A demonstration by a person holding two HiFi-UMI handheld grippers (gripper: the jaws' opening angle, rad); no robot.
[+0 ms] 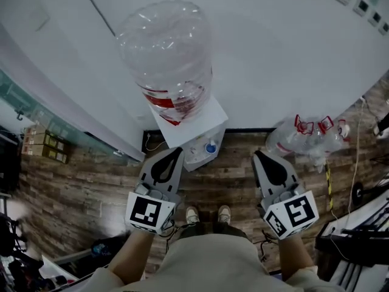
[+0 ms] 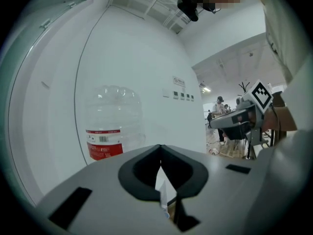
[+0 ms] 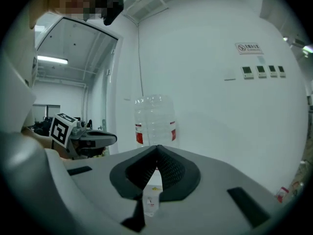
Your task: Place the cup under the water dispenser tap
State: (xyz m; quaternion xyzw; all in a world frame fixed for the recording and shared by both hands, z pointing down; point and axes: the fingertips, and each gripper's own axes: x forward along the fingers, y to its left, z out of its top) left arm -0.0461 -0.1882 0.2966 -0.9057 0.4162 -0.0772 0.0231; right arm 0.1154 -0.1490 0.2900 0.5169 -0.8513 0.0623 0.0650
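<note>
No cup shows in any view. The water dispenser (image 1: 197, 119) stands against the white wall, with a large clear bottle (image 1: 167, 53) upside down on top and a blue tap (image 1: 211, 147) on its front ledge. My left gripper (image 1: 177, 152) hangs just left of the tap, jaws together and empty. To the right of the dispenser my right gripper (image 1: 256, 154) is shut too, holding nothing. In the left gripper view the closed jaws (image 2: 160, 148) point past the bottle (image 2: 110, 126). The right gripper view shows its shut jaws (image 3: 157, 147) aimed at the bottle (image 3: 155, 119).
Several empty bottles (image 1: 310, 135) lie on the wooden floor at the right. Cardboard boxes (image 1: 42, 145) sit by the glass wall on the left. Dark stands and cables (image 1: 358, 224) crowd the right edge. The person's shoes (image 1: 208, 215) are just in front of the dispenser.
</note>
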